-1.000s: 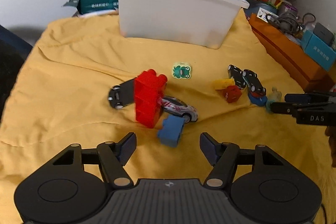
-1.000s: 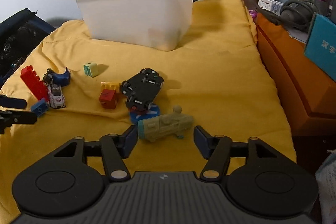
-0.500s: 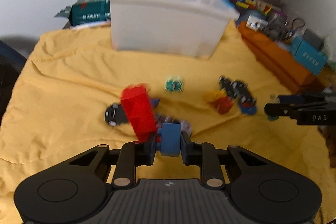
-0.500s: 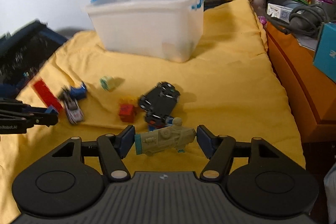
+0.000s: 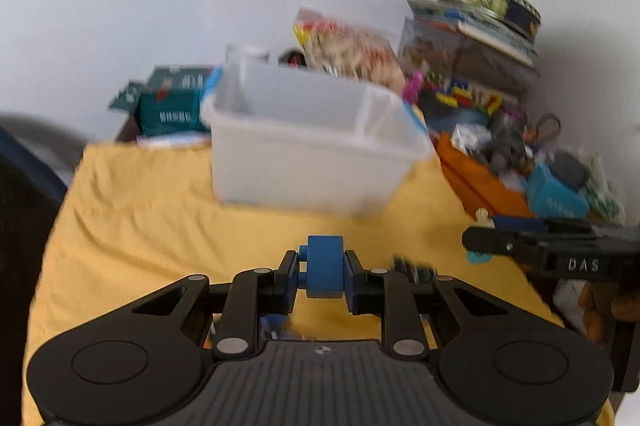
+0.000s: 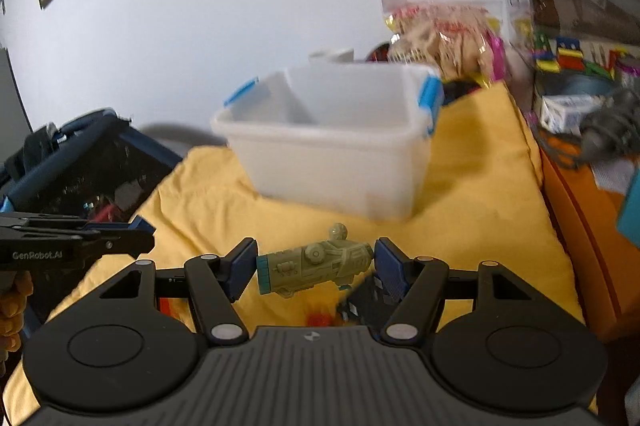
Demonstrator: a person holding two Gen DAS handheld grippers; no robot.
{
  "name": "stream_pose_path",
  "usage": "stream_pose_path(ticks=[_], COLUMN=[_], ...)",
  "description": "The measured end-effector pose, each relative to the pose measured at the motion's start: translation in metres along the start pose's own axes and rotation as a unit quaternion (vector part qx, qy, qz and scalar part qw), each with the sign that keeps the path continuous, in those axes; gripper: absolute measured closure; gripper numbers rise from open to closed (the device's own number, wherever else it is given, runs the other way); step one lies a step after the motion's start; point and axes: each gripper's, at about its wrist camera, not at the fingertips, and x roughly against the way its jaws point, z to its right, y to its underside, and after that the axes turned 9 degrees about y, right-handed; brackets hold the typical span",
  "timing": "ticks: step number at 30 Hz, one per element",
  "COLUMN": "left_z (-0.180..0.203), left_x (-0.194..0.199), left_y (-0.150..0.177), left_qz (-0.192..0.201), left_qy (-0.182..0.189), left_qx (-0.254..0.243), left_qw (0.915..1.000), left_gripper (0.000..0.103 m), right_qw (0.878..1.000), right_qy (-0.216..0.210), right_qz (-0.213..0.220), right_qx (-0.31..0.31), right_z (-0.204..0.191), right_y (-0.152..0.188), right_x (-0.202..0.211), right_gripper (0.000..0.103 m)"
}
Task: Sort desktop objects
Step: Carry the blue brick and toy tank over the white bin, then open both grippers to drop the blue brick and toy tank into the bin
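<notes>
**Both toys up, bin ahead**

My left gripper (image 5: 323,272) pinches the smooth blue block (image 5: 324,264) across its flat sides. My right gripper (image 6: 316,266) clamps the knobbly green toy vehicle (image 6: 314,266) end to end, probably for firmer purchase. The translucent plastic bin (image 6: 332,162) sits ahead on yellow cloth (image 6: 480,218).

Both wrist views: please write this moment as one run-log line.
left gripper: shut on blue block | right gripper: shut on green toy vehicle | white bin: ahead
</notes>
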Motion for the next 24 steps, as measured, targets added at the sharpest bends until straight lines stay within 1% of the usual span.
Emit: stream_pose_path(ticks=[4, 7, 10, 12, 13, 14, 15, 16, 17, 18, 20, 23, 24], left_z=[-0.013, -0.020, -0.027, -0.029, -0.030, -0.031, -0.032, -0.034, -0.036, -0.037, -0.042, -0.052, -0.055], left_x=[-0.014, -0.030, -0.047, -0.061, -0.067, -0.074, -0.080, -0.085, -0.088, -0.089, -0.085, -0.070, -0.064], left_y=[-0.047, -0.084, -0.117, -0.137, -0.144, -0.150, -0.154, -0.157, -0.158, -0.157, -0.152, -0.133, -0.122], left_qz=[0.023, 0.032, 0.040, 0.038, 0.037, 0.036, 0.031, 0.027, 0.029, 0.033, 0.031, 0.028, 0.026], left_qy=[-0.005, -0.015, -0.019, -0.018, -0.021, -0.025, -0.028, -0.033, -0.042, -0.052, -0.054, -0.055, -0.054], left_qx=[0.003, -0.005, -0.014, -0.020, -0.022, -0.023, -0.022, -0.021, -0.024, -0.028, -0.023, -0.011, -0.009], left_qw=[0.9997, 0.9994, 0.9989, 0.9989, 0.9988, 0.9988, 0.9989, 0.9989, 0.9984, 0.9977, 0.9978, 0.9980, 0.9981], left_gripper=[0.077, 0.077, 0.077, 0.077, 0.075, 0.070, 0.051, 0.033, 0.030, 0.030, 0.030, 0.030, 0.030], right_qw=[1.000, 0.999, 1.000, 0.999, 0.999, 0.999, 0.999, 0.999, 0.999, 0.999, 0.999, 0.999, 0.999], right_qy=[0.002, 0.008, 0.013, 0.019, 0.023, 0.027, 0.033, 0.040, 0.046, 0.050, 0.047, 0.039, 0.034], right_qz=[0.025, 0.032, 0.028, 0.026, 0.023, 0.014, 0.005, 0.001, -0.001, -0.001, 0.004, 0.025, 0.035], right_qx=[0.006, 0.005, 0.005, 0.012, 0.016, 0.016, 0.012, 0.008, 0.004, 0.002, -0.002, 0.000, 0.005], right_z=[0.001, 0.005, 0.009, 0.009, 0.009, 0.010, 0.012, 0.015, 0.018, 0.020, 0.024, 0.025, 0.025], right_y=[-0.043, -0.078, -0.104, -0.117, -0.121, -0.124, -0.128, -0.128, -0.129, -0.129, -0.127, -0.117, -0.108], right_x=[-0.019, -0.042, -0.063, -0.077, -0.085, -0.093, -0.102, -0.109, -0.114, -0.116, -0.111, -0.086, -0.072], right_gripper=[0.036, 0.036, 0.036, 0.036, 0.035, 0.035, 0.034, 0.026, 0.020, 0.019, 0.019, 0.020, 0.020])
